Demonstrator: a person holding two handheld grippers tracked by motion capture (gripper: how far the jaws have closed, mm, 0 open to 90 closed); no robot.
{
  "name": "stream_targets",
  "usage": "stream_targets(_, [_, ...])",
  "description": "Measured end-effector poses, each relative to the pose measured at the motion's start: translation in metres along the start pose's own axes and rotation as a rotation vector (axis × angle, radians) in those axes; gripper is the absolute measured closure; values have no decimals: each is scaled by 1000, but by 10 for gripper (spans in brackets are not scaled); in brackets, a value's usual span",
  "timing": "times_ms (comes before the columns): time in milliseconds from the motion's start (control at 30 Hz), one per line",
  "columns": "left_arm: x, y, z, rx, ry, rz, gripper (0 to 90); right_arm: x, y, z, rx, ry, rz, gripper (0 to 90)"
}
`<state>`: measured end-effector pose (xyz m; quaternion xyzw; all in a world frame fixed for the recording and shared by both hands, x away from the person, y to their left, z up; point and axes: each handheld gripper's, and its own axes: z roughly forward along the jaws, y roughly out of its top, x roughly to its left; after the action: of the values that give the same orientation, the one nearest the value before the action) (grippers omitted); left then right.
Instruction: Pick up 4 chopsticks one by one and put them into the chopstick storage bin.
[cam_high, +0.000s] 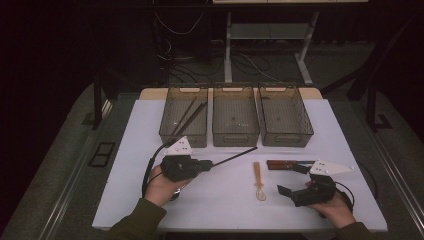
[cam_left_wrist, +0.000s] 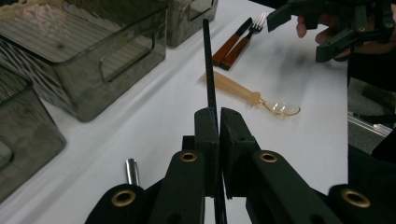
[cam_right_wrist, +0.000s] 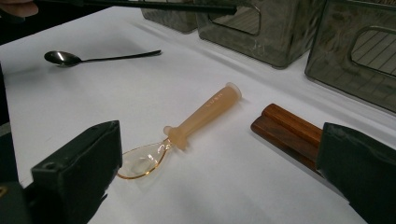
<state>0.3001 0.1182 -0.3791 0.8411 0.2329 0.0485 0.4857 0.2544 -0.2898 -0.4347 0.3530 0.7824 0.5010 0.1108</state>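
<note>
The left gripper (cam_left_wrist: 218, 122) has its jaws closed on a thin, stiff, light black chopstick (cam_high: 234, 155) (slippery; best pinched near its end), held above the white tabletop (cam_high: 150, 130) before the smoky plastic bins (cam_high: 235, 116). The right gripper (cam_high: 294, 179) rests with its jaws apart.

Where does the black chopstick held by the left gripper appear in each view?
High view: the black chopstick runs from the left gripper toward the middle bin.
Left gripper view: it rises up the centre, clamped between the shut jaws.
Right gripper view: it crosses the top edge.
Shared landmark: the amber spoon on the white table.
</note>
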Motion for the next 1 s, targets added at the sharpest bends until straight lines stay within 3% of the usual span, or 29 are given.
stream_targets(400, [17,13,-8,-25,37,2,860,0,0,0,-1,-5,6,8])
stream_targets(733, [28,25,-6,-50,67,2,861,0,-1,0,-1,-6,12,7])
stream_targets(1000, [45,34,-9,-75,102,-24,860,0,-1,-1,-3,-6,11,8])
